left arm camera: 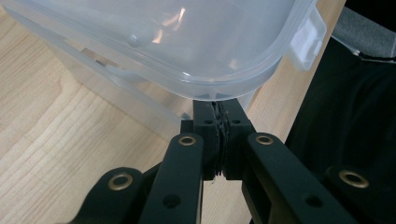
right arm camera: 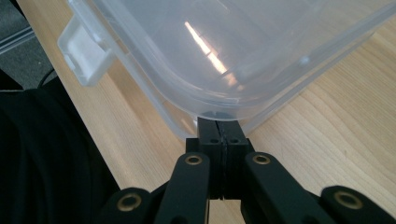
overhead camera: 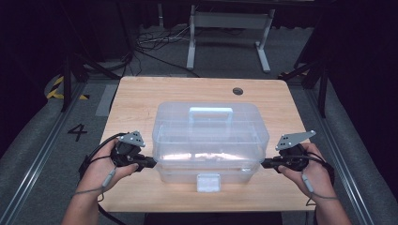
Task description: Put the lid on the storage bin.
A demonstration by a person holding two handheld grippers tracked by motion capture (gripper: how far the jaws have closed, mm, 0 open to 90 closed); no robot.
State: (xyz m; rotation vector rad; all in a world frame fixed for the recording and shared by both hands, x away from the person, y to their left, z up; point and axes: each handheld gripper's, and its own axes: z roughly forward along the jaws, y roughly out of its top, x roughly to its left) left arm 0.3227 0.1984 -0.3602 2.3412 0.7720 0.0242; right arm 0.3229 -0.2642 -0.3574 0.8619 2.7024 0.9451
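A clear plastic storage box [overhead camera: 178, 174] stands mid-table with its lid [overhead camera: 210, 131] on top, a handle [overhead camera: 210, 112] on the lid and a white latch [overhead camera: 208, 182] at the front. My left gripper [overhead camera: 152, 162] is shut, its tips tucked under the lid's left rim. My right gripper [overhead camera: 263, 163] is shut the same way under the right rim. In the left gripper view the closed tips [left arm camera: 218, 105] meet the lid's [left arm camera: 187, 42] curved edge, above the base wall. The right gripper view shows the shut tips [right arm camera: 219, 122] right under the lid's [right arm camera: 243, 46] rim, with the latch [right arm camera: 84, 49] off to the side.
The wooden table [overhead camera: 141, 93] has a round cable hole [overhead camera: 238, 91] at its back right. Behind it on the floor stand a white desk frame [overhead camera: 230, 28] and loose cables [overhead camera: 155, 44]. Bare wood lies around the box on every side.
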